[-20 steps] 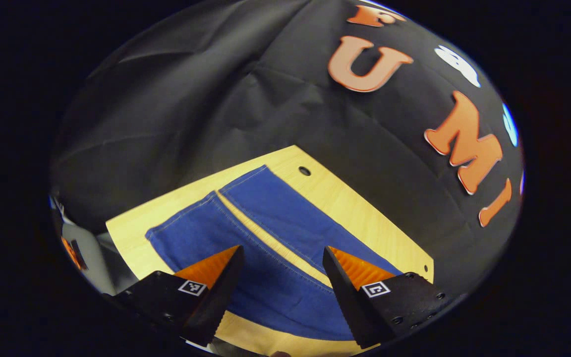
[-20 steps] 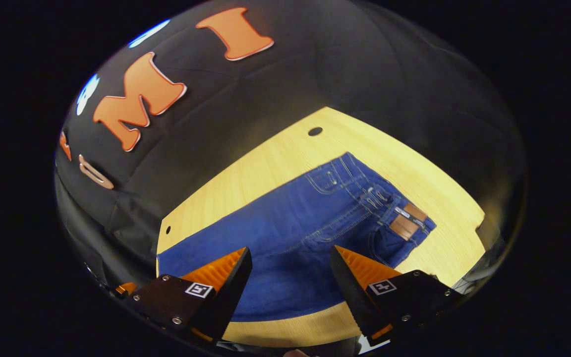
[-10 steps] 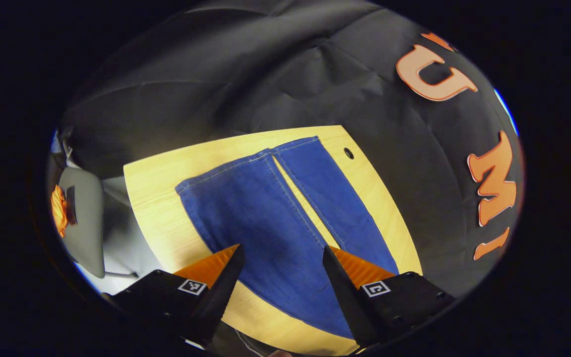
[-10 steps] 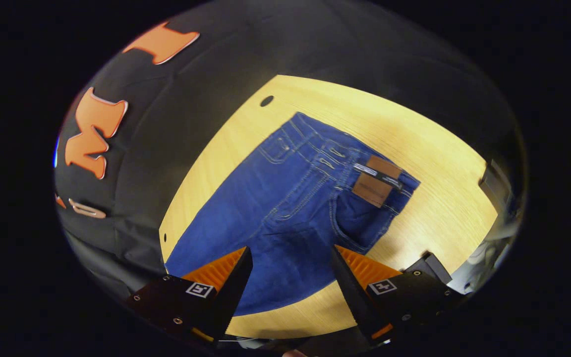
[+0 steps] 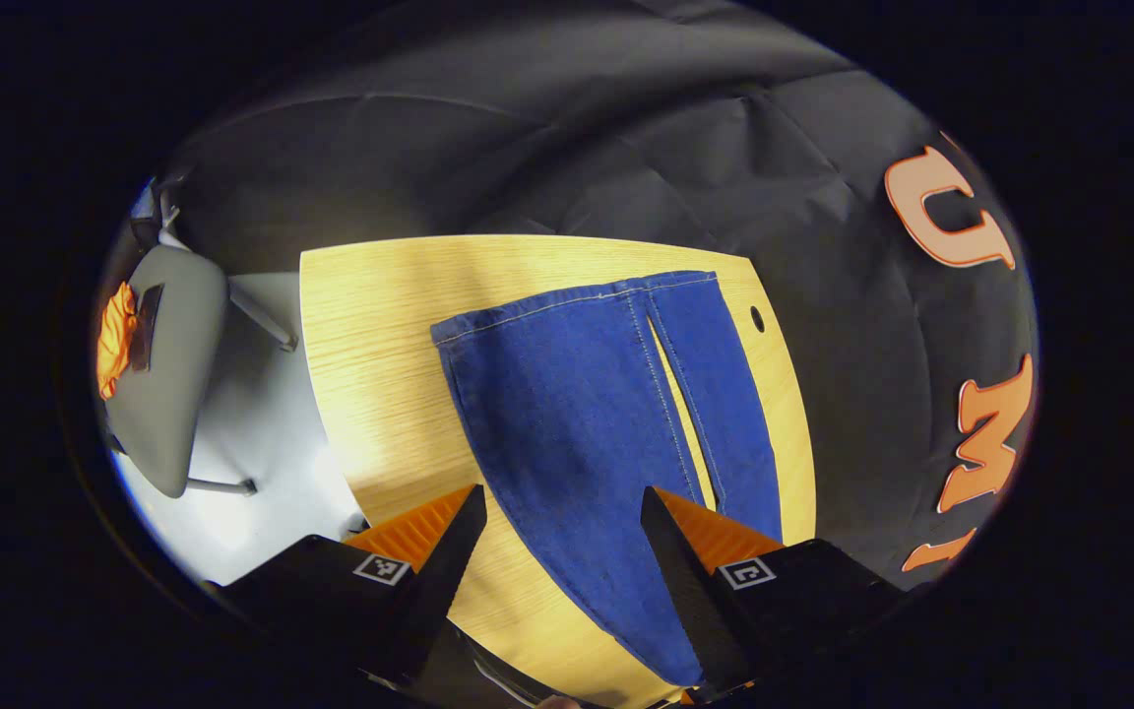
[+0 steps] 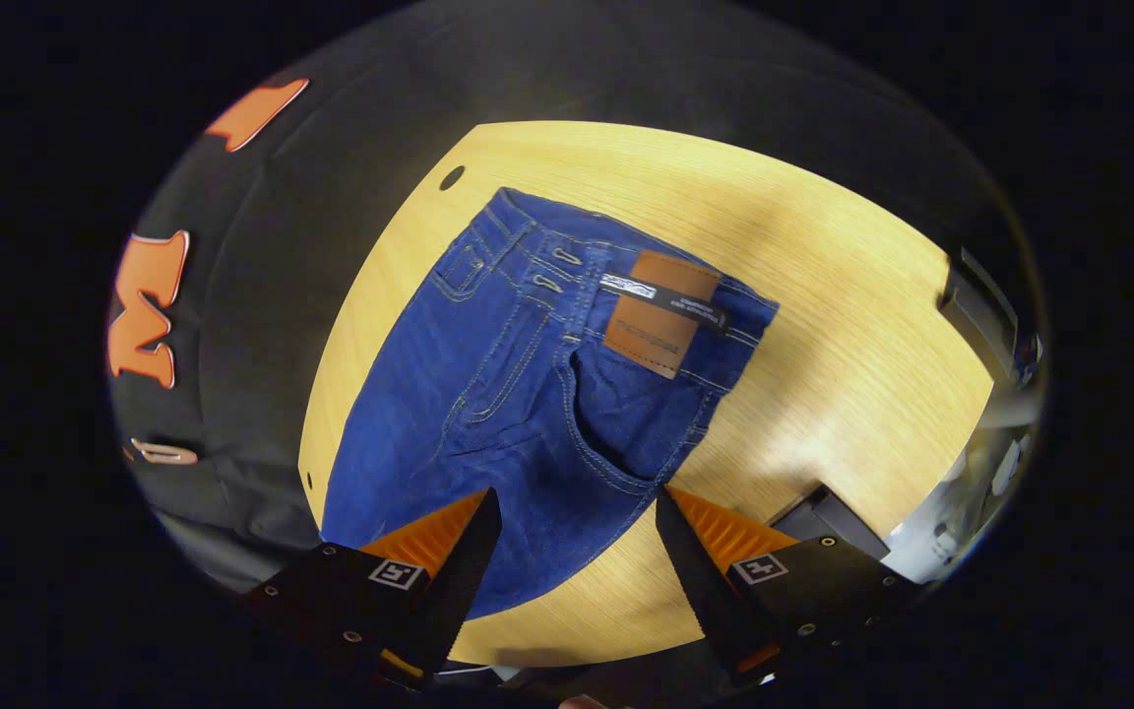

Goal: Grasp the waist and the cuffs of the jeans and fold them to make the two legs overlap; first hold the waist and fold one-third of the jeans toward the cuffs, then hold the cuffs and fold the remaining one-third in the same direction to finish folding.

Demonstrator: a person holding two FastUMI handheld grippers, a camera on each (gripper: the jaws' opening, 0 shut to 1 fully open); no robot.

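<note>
On the bench (image 5: pixel 370 325) the jeans (image 5: pixel 577 414) lie flat and full length, legs side by side with a thin strip of wood showing between them. Nothing folded yet.

Change over the last second: both my views have swung. The left tongs (image 5: pixel 562 522) now look straight down the legs toward the cuffs (image 5: pixel 587 292), which sit at the far end of the bench, near a small hole in the board. A second ago the same view cut across the legs at a slant. The right tongs (image 6: pixel 577 527) have turned likewise and now face the waist (image 6: pixel 626 271), with the leather patch (image 6: pixel 661 315) in plain sight, higher and more square in the view than before.

Tongs state: both pairs stand apart, holding nothing, above the cloth and not touching it as far as I can judge.

Reading: I take this as lining up for the first step, one pair at each end of the garment. The jeans themselves have not moved. Next comes descent onto waist and cuff edges; denim is thick there, so the bite must take the full layer.

A grey chair (image 5: pixel 158 364) stands off the bench beside the cuff end.
</note>
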